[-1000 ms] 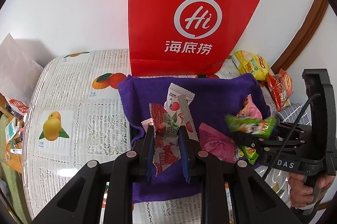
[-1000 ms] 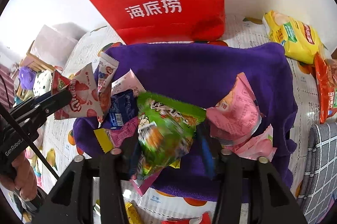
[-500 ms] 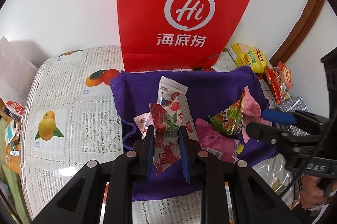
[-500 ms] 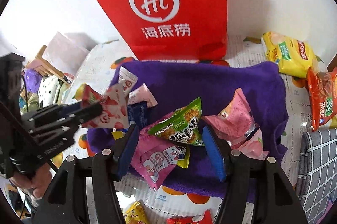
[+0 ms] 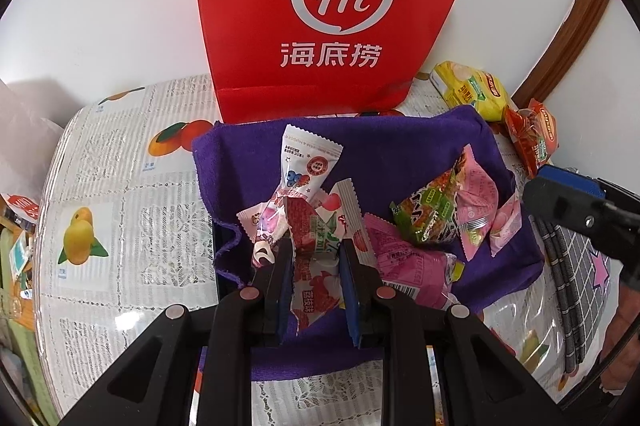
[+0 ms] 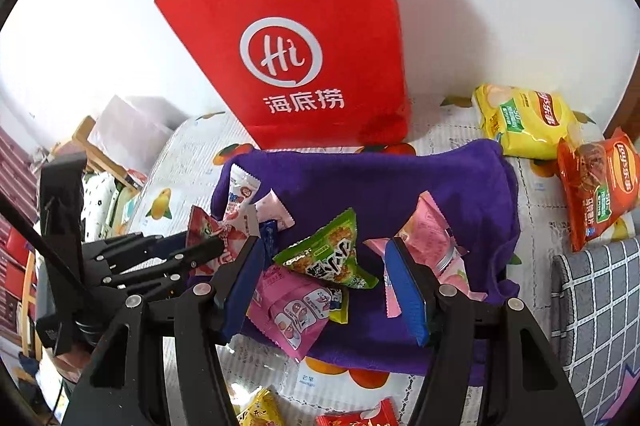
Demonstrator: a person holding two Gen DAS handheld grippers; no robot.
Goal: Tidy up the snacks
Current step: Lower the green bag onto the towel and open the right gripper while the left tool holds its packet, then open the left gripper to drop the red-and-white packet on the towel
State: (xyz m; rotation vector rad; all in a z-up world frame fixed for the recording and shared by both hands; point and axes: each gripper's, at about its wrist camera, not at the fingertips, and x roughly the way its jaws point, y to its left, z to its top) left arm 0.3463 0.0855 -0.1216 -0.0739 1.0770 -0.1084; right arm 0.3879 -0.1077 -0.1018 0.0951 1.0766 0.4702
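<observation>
Purple towel (image 5: 400,145) on table, left fingers (image 5: 316,278) clamping red-white snack packet (image 5: 316,266), right fingers (image 6: 328,282) apart, seemingly empty.

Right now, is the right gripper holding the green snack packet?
No, the right gripper stands open and empty above the green snack packet, which lies on the purple cloth.

The left gripper (image 5: 316,268) points steeply downward, its jaws clamped tight on a red sachet (image 5: 314,266). The right gripper (image 6: 322,288) also tilts downward, its blue-padded jaws standing apart with nothing pressed between them. In the left wrist view it shows at three o'clock.
</observation>
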